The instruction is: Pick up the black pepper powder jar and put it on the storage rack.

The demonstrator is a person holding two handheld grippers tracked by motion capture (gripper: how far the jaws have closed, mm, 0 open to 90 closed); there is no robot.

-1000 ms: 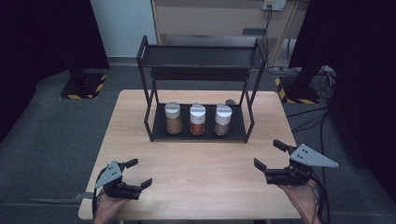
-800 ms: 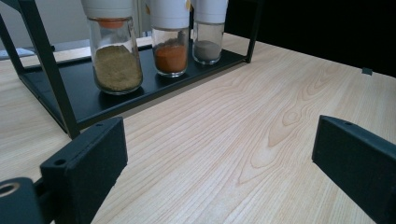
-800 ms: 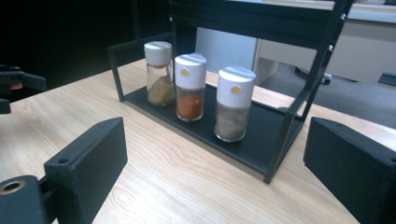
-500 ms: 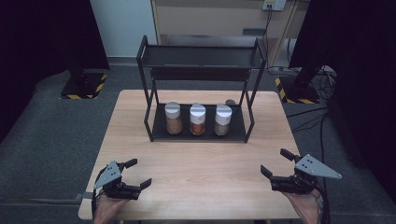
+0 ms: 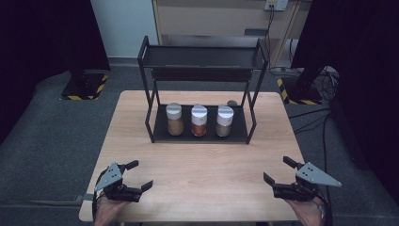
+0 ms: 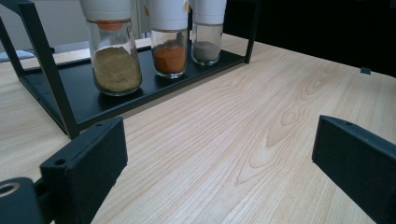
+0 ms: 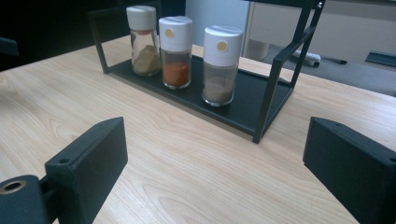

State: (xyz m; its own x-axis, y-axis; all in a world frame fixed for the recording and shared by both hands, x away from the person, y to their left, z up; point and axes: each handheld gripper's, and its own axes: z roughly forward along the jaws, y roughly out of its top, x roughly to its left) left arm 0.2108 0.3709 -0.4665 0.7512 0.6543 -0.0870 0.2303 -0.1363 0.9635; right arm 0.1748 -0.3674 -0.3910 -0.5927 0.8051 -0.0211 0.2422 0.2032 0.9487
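Black jaws spread wide on left claw (image 5: 138,175) and right claw (image 5: 278,170), both empty above the table (image 5: 202,165).

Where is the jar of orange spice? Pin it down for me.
In the high view the orange spice jar stands upright on the bottom shelf of the black rack, in the middle of the row, between the yellow-brown jar and the grey-brown jar.

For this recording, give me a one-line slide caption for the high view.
Both open grippers, left and right, rest at the table's near edge facing three spice jars on a black rack.
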